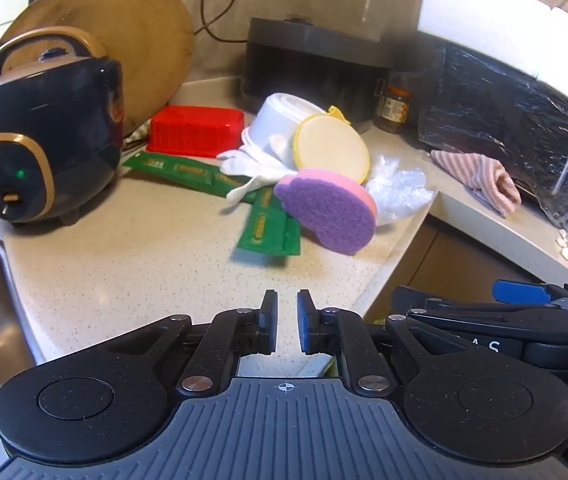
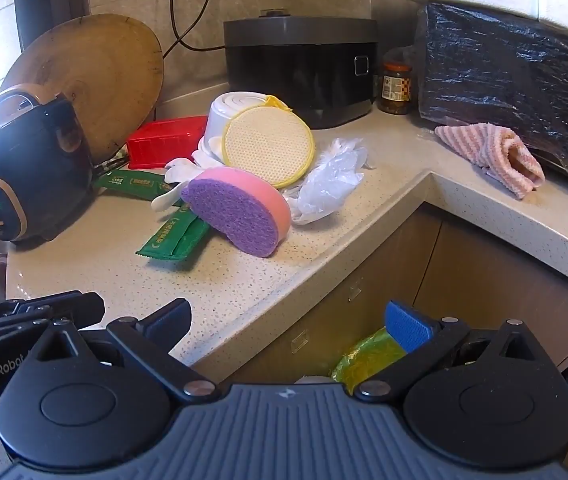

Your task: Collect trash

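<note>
On the worktop (image 1: 144, 264) a black rice cooker (image 1: 40, 140), green wrappers (image 1: 268, 228), a purple sponge (image 1: 328, 216) and a clear plastic bag (image 1: 398, 190) lie ahead of the clenched, empty left claw (image 1: 287, 312), while the right claw (image 2: 288, 320) gapes wide, empty.

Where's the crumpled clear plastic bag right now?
On the counter near its inner corner edge, the plastic bag lies just right of the purple sponge, below the yellow pad.
</note>
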